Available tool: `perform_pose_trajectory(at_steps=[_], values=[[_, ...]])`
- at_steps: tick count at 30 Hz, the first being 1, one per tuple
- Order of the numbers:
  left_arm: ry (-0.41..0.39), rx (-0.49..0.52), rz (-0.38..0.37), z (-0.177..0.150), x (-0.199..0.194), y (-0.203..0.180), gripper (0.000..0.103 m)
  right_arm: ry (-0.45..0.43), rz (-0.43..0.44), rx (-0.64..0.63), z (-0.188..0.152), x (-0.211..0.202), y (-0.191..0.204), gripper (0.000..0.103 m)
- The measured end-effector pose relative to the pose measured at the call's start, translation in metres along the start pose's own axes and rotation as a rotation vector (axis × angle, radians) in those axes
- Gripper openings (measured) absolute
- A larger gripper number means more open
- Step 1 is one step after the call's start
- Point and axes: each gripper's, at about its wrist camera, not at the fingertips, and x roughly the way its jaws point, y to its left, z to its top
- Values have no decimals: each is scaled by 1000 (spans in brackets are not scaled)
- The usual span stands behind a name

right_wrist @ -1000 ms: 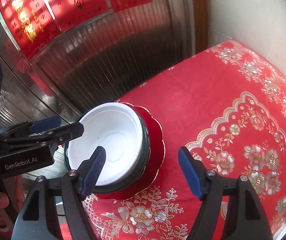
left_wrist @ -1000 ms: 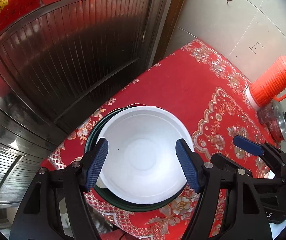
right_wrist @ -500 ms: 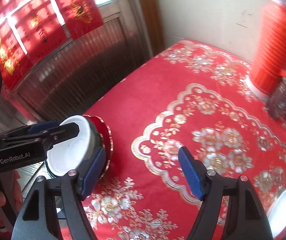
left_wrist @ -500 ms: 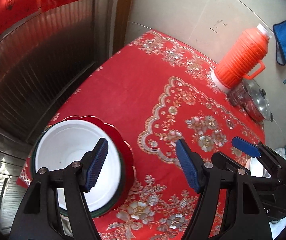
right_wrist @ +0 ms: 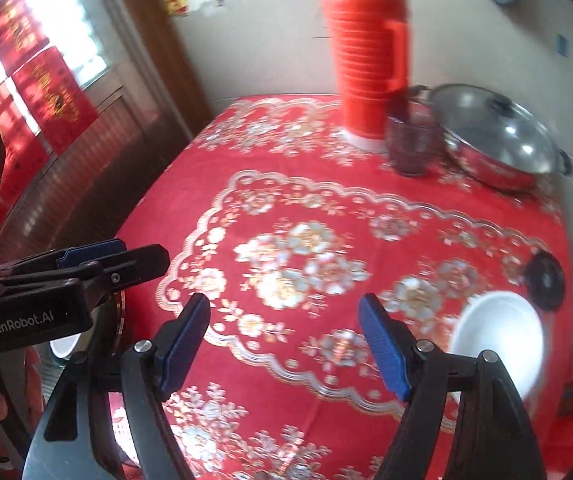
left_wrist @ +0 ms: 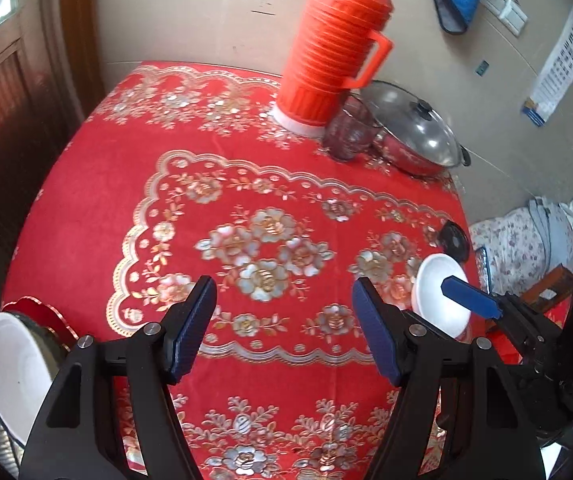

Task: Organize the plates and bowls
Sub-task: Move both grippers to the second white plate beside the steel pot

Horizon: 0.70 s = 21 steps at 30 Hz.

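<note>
With both the left gripper [left_wrist: 282,330] and right gripper [right_wrist: 284,344] released and empty, the lone white bowl [right_wrist: 496,344] at the desk's right edge wants a squared, rim-straddling approach.

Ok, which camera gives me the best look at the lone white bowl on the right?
The right wrist view: the white bowl shows large, though blurred. In the left wrist view, the bowl is smaller and partly behind the right claw.

Two white bowls: one [left_wrist: 10,364] stacked at eight o'clock on a green bowl [left_wrist: 44,344] and red plate [left_wrist: 32,306] (one each), another [left_wrist: 438,294] at four o'clock. One orange thermos [left_wrist: 334,48], one lidded pot [left_wrist: 414,136], one glass cup [left_wrist: 348,132].
</note>
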Motion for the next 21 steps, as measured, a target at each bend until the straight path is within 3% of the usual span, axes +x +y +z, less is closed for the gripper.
perform_pose_trajectory(at_steps=[10, 21], values=[[110, 176, -116, -2, 50, -104, 71, -28, -113, 186, -36, -44, -92, 77], [175, 246, -146, -13, 90, -158, 71, -52, -235, 371, -80, -90, -181, 79]])
